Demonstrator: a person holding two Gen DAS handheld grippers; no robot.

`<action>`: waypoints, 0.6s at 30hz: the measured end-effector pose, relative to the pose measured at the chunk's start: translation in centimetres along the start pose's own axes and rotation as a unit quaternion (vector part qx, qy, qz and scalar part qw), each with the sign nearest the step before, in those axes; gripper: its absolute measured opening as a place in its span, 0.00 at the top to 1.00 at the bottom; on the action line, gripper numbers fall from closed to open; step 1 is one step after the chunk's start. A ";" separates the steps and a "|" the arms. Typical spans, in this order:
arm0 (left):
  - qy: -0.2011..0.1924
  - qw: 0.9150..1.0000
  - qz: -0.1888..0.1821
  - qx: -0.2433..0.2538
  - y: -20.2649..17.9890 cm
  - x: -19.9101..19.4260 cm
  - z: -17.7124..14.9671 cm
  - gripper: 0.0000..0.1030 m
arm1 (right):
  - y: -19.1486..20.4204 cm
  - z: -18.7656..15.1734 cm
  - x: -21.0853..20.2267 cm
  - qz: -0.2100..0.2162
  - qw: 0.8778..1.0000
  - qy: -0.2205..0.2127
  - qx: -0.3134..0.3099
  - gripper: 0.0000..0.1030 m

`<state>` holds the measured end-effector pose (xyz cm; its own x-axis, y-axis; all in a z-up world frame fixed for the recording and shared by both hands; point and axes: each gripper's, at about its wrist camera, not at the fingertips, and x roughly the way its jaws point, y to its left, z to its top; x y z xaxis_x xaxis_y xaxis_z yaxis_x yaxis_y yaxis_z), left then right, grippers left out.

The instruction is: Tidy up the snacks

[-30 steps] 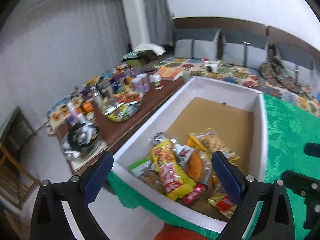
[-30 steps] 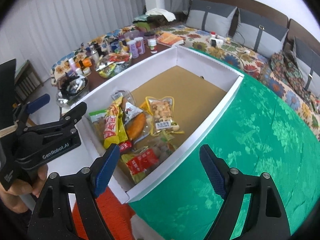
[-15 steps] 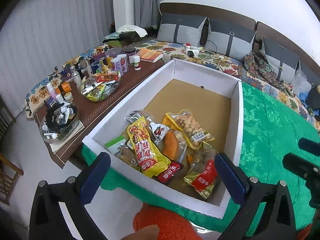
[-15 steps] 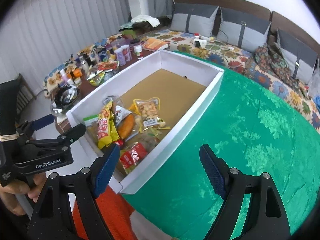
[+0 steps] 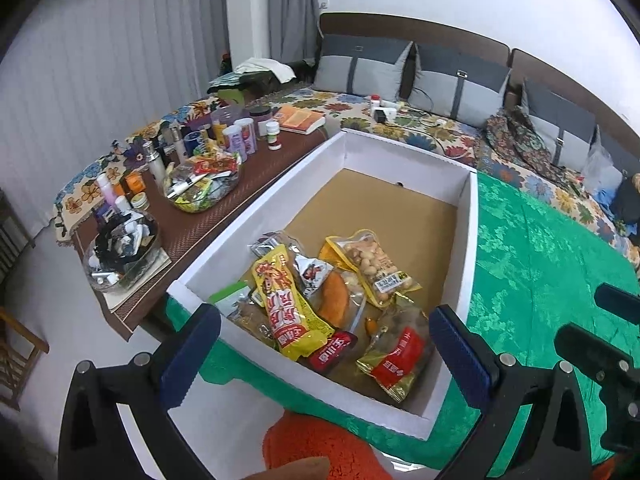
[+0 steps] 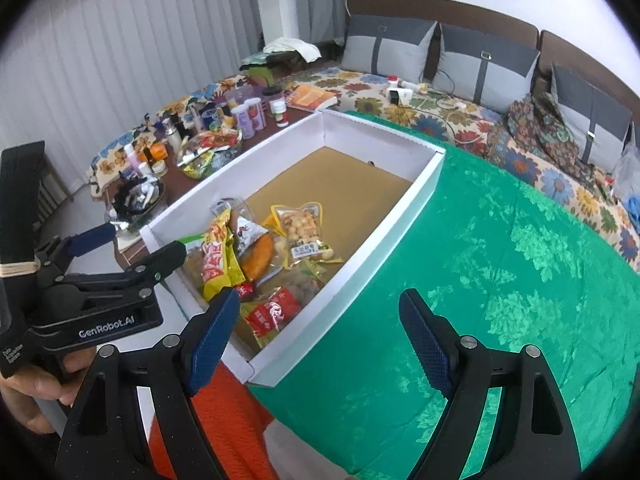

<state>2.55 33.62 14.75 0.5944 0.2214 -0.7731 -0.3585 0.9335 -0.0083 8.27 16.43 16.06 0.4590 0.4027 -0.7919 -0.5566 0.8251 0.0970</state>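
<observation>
Both claws drew back; snacks (image 5: pixel 316 304) lie ahead of left claw (image 5: pixel 320 344).

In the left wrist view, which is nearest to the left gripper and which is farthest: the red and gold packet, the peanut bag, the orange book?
From the left gripper:
1. Red and gold packet, near corner of the white box, on the right.
2. Peanut bag, mid-box.
3. Orange book, beyond the box, on the brown table.

green packet (image 5: pixel 231 295) half under yellow snack bag (image 5: pixel 287 309), labels unreadable
</observation>
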 end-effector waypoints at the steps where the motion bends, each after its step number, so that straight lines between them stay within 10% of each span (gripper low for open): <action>1: 0.000 1.000 -0.001 -0.003 0.2 0.0 0.1 0.00 | 0.0 0.0 0.0 0.000 1.000 0.000 0.000 0.18; 18: -0.065 0.998 -0.013 -0.008 1.9 -3.8 1.5 0.00 | 0.1 0.6 -2.4 0.007 0.997 -0.072 0.003 0.18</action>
<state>0.72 34.96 18.59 0.6909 0.2333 -0.6843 -0.3531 0.9348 -0.0378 7.50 15.79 18.30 0.5472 0.4660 -0.6953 -0.5588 0.8218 0.1111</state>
